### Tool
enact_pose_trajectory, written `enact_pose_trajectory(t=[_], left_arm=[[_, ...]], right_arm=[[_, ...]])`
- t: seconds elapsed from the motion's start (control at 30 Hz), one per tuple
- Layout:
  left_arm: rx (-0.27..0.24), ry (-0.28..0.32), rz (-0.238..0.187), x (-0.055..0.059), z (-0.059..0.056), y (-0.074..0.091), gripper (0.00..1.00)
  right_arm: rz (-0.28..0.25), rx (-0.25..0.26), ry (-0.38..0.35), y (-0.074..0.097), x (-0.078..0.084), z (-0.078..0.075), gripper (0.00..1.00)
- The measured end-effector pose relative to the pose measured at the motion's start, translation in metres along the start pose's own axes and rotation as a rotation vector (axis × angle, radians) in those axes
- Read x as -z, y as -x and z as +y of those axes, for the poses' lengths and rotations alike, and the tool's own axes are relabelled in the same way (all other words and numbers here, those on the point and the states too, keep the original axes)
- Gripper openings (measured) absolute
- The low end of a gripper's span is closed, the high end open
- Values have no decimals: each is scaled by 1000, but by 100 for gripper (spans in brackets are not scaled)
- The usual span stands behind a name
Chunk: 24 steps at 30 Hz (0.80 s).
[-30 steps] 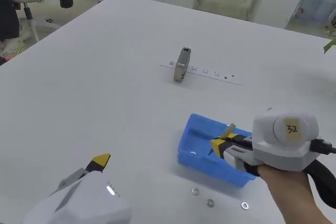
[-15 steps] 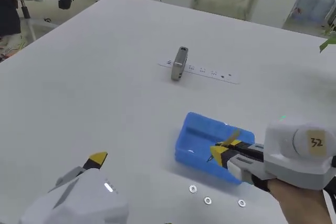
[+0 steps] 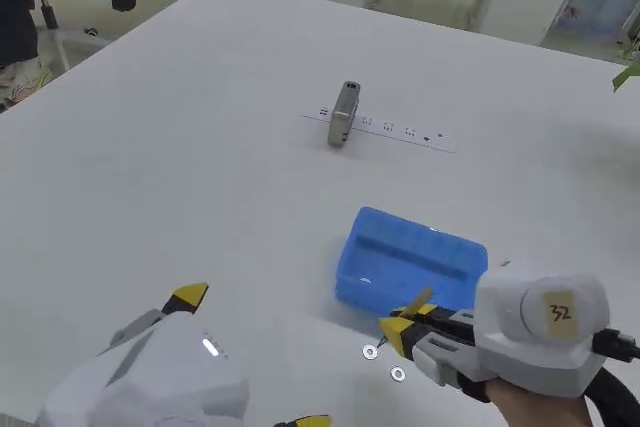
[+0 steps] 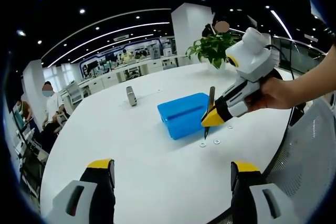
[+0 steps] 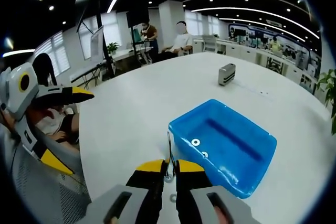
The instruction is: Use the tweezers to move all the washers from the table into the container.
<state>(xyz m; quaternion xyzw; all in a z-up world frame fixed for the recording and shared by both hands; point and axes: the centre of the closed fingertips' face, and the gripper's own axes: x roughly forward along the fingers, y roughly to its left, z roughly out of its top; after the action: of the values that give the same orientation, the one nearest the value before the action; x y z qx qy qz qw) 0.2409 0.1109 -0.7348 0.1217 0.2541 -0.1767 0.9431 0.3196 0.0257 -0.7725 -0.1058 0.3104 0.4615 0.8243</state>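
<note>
Two ring-shaped metal washers point(image 5: 195, 142), inside glossy blue rectangular container point(image 5: 252, 174)

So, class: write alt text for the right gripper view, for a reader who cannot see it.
The right gripper, shut on tweezers, holds their tips over the white table beside a blue container with two washers inside. A silver block stands farther back.
</note>
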Motion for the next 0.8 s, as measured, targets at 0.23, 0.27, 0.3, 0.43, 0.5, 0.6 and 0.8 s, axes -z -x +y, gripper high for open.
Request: enact_pose_trajectory(t=[0.23, 0.27, 0.3, 0.43, 0.5, 0.6, 0.8], left_arm=[[2, -4, 4, 1, -1, -1, 93], [3, -4, 6, 1, -1, -1, 93], [2, -5, 7, 2, 0, -1, 93], [5, -8, 8, 2, -1, -1, 93], [5, -8, 10, 2, -1, -1, 92], [5, -10, 14, 3, -1, -1, 92], [5, -16, 19, 3, -1, -2, 91]], right_arm=[[7, 3, -17, -6, 3, -2, 4], [8, 4, -19, -7, 3, -3, 4], [11, 5, -14, -8, 4, -4, 4], [13, 6, -22, -11, 6, -4, 4], [16, 4, -30, -11, 7, -4, 4], [24, 4, -19, -12, 8, -3, 4], [22, 11, 3, -12, 9, -2, 4]])
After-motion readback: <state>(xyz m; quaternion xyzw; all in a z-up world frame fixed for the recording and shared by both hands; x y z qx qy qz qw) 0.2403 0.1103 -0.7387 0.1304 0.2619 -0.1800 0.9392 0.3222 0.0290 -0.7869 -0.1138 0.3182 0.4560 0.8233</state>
